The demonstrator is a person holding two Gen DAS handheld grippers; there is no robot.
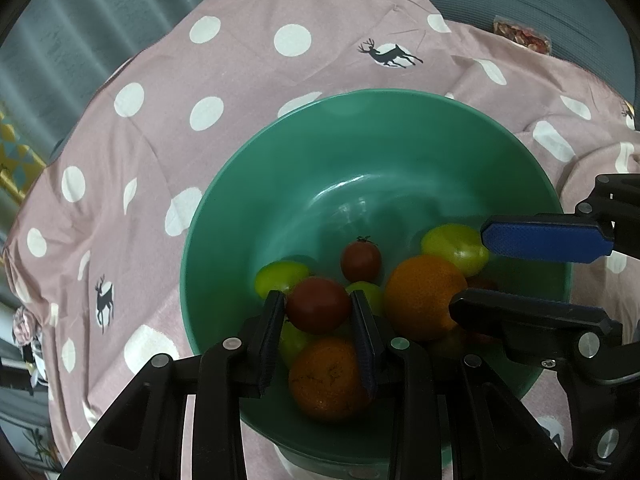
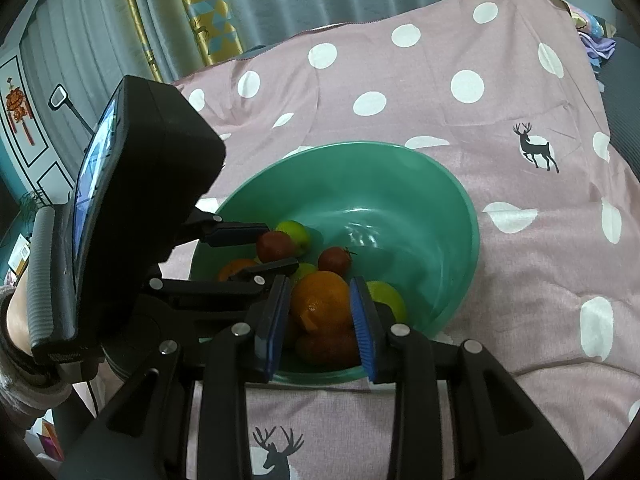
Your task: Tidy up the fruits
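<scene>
no readable text, label, brand or number shows anywhere in either view

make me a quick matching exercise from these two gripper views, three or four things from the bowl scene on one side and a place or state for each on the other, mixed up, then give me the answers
Column one:
1. dark red tomato
2. orange
3. green bowl
4. stemmed red tomato

Column two:
A. sits on the pink dotted cloth
B. between the right gripper's fingers
C. loose in the bowl, no fingers around it
D. between the left gripper's fingers

Pairs: 1-D, 2-B, 3-A, 4-C
</scene>
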